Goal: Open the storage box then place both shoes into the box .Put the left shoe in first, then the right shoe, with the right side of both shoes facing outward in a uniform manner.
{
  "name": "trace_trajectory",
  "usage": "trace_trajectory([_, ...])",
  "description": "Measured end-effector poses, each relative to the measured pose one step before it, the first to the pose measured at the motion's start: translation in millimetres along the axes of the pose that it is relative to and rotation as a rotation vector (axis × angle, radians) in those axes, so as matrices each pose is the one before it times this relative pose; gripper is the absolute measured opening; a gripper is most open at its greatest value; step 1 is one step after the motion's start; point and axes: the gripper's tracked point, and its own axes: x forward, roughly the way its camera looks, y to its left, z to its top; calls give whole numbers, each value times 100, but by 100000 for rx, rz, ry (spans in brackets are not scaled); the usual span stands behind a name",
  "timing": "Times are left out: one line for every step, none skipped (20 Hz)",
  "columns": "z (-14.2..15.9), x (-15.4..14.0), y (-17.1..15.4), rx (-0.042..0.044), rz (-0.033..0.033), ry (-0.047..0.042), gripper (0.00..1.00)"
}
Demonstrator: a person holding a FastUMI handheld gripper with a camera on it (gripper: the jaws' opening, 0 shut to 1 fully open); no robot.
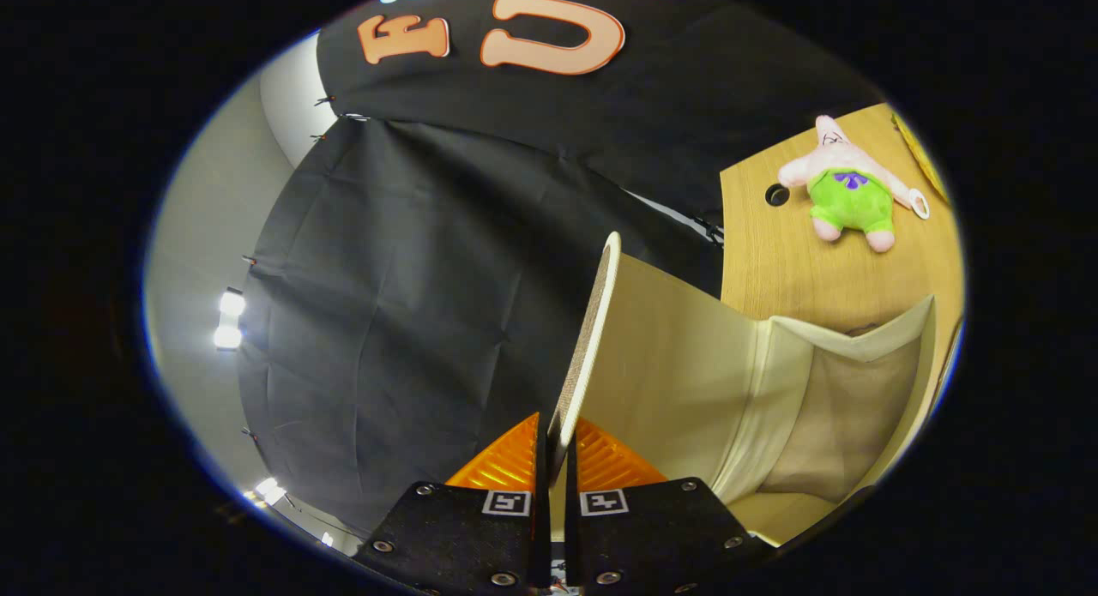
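My tongs (pixel 553 446) pinch the lid (pixel 592 339) of the storage box (pixel 858 407), lifted up beside the soft toy (pixel 849 189), so the box looks open and, I think, both shoes must go in.

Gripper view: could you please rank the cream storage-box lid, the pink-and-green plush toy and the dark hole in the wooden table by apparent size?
1. Cream storage-box lid, pinched in the claw; nearness inflates it.
2. Pink-and-green plush toy.
3. Dark hole.

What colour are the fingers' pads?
Orange, ribbed pads, clamped on the box lid; gripper view.
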Motion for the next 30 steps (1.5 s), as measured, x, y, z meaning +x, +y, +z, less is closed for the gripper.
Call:
trace_trajectory([-75,1220,167,811,-647,13,7])
trace_trajectory([-177,1011,379,-192,62,-189,8])
trace_trajectory([-242,1073,-146,-1770,-1919,559,10])
trace_trajectory([-683,704,14,-2002,-1061,1125,18])
trace_trajectory([-313,590,14,-1575,-253,1079,27])
trace_trajectory([-384,-188,125,-1361,14,332,47])
trace_trajectory([-26,-70,164,-1379,136,-209,61])
trace_trajectory([-20,-226,-216,-1743,-715,-566,75])
trace_trajectory([174,-315,-533,-1996,-1515,-929,83])
trace_trajectory([244,-549,-872,-2579,-2702,-1766,93])
trace_trajectory([463,-474,-1134,-3055,-3630,-2079,96])
trace_trajectory([251,-748,-1281,-2820,-3610,-2116,96])
trace_trajectory([214,-749,-1290,-2229,-3259,-1808,96])
trace_trajectory([38,-918,-1425,-1855,-3227,-1433,96])
trace_trajectory([34,-1039,-1629,-1672,-3875,-1155,96])
trace_trajectory([-32,-1119,-2003,-1628,-4173,-1450,97])
trace_trajectory([30,-991,-1912,-1814,-4100,-1754,97])
trace_trajectory([228,-945,-1768,-1308,-4485,-1853,97])
trace_trajectory([208,-870,-2029,-1304,-3979,-1443,97])
trace_trajectory([-66,-714,-2066,-665,-4660,-1232,97])
trace_trajectory([-24,-432,-2114,-1055,-4056,-1010,97])
trace_trajectory([-3,-712,-1918,-543,-4699,-1122,97])
trace_trajectory([-202,-434,-2203,-1130,-4461,-581,97])
trace_trajectory([-932,-429,-2105,-1136,-4861,-86,98])
trace_trajectory([-1095,-224,-2312,-1449,-4837,830,98])
trace_trajectory([-1652,35,-2585,-994,-5197,1814,98])
trace_trajectory([-1532,172,-2169,-727,-4555,2655,98])
trace_trajectory([-2267,-403,-2178,146,-3649,2389,98])
trace_trajectory([-1894,-328,-1827,548,-3316,2976,98])
trace_trajectory([-1482,-6,-1168,1112,-1664,2502,98])
